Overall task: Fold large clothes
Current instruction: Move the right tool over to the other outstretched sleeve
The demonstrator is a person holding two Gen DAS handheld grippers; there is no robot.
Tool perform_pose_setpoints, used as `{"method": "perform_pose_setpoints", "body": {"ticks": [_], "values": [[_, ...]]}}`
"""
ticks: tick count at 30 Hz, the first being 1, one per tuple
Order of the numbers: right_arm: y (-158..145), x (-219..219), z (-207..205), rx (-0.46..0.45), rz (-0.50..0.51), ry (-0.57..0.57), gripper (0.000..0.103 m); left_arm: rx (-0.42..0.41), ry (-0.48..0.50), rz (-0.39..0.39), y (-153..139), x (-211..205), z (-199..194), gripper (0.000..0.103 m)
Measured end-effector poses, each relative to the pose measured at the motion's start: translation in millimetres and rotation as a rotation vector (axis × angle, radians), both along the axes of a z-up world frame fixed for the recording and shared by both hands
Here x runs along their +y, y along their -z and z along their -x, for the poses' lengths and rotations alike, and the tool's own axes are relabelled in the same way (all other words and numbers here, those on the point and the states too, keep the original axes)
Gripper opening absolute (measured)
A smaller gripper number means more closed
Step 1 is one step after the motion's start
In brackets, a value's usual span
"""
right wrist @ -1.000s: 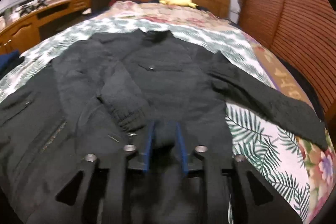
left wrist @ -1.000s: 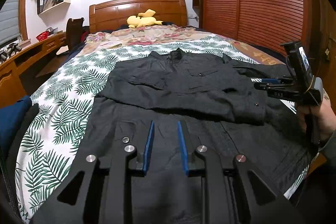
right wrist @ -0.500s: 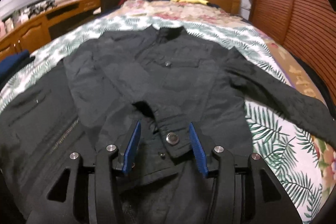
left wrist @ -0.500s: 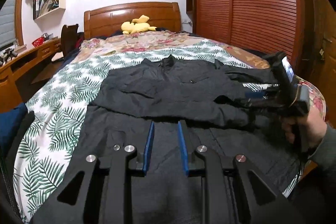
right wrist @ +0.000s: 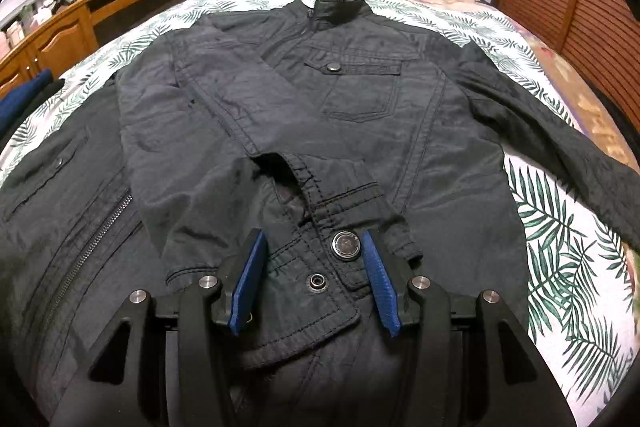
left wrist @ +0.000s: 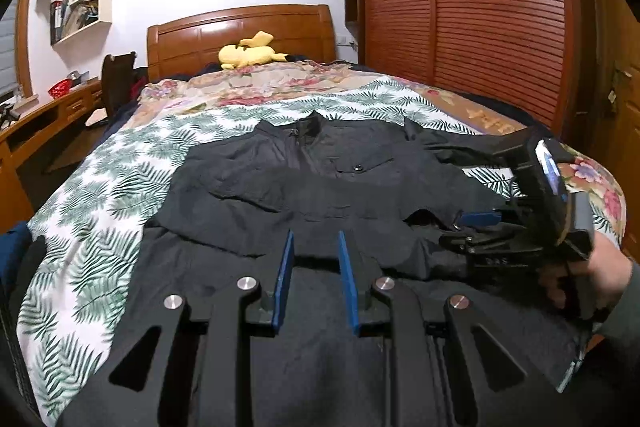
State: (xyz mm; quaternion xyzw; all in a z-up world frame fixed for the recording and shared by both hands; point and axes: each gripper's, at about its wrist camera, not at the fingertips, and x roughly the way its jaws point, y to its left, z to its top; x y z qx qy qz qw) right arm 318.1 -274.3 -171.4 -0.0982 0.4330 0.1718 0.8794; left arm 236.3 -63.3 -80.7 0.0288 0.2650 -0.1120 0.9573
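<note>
A dark grey jacket (right wrist: 360, 115) lies front up on the bed, collar toward the headboard. Its left sleeve is folded across the chest, and the cuff (right wrist: 320, 255) with a metal snap lies between the open jaws of my right gripper (right wrist: 312, 247). The other sleeve (right wrist: 560, 139) stretches out to the right. The jacket also shows in the left wrist view (left wrist: 320, 179). My left gripper (left wrist: 314, 247) is open and empty above a second dark garment (left wrist: 280, 347) at the near bed edge. The right gripper (left wrist: 476, 223) shows there at the right, held in a hand.
The bed has a palm-leaf cover (left wrist: 92, 227) and a floral blanket (left wrist: 260, 87). A yellow plush toy (left wrist: 248, 53) lies by the wooden headboard (left wrist: 240, 35). A wooden desk (right wrist: 80, 15) runs along the left. A slatted wardrobe (left wrist: 480, 7) stands on the right.
My right gripper has opened around the sleeve cuff and released it, with the cuff now lying across the jacket front. My left gripper has stayed open and tilted up a little.
</note>
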Motion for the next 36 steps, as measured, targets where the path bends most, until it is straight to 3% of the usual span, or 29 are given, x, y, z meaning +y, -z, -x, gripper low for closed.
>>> {"method": "perform_pose_setpoints", "body": {"ticks": [9, 14, 23, 27, 28, 30, 31, 36], "values": [[-4.9, -9.2, -0.4, -0.002, -0.05, 0.019, 0.051, 0.009, 0.042, 0.036, 23.0, -18.0, -48.9, 0.021], [-8.6, -11.7, 1.3, -0.019, -0.058, 0.026, 0.051, 0.071, 0.071, 0.036, 47.2, -25.7, -64.2, 0.021], [-17.0, -13.4, 8.8, -0.06, -0.067, 0.027, 0.051, 0.072, 0.066, 0.073, 55.2, -22.3, -60.4, 0.021], [-37.2, -29.8, 16.7, -0.121, -0.068, 0.049, 0.051, 0.064, 0.071, 0.068, 55.4, -22.1, -61.4, 0.021], [-42.1, -35.0, 17.3, -0.136, -0.065, 0.06, 0.052, 0.064, 0.072, 0.066, 55.5, -21.1, -61.2, 0.021], [-56.5, -52.7, 19.5, -0.189, -0.063, 0.094, 0.068, 0.063, 0.074, 0.062, 56.1, -21.9, -60.5, 0.021], [-62.9, -64.3, 19.8, -0.209, -0.049, 0.104, 0.071, 0.061, 0.075, 0.061, 55.7, -22.2, -60.1, 0.021], [-78.5, -125.6, 11.4, -0.247, 0.036, 0.181, 0.074, 0.045, 0.084, 0.053, 54.2, -24.9, -57.6, 0.021]]}}
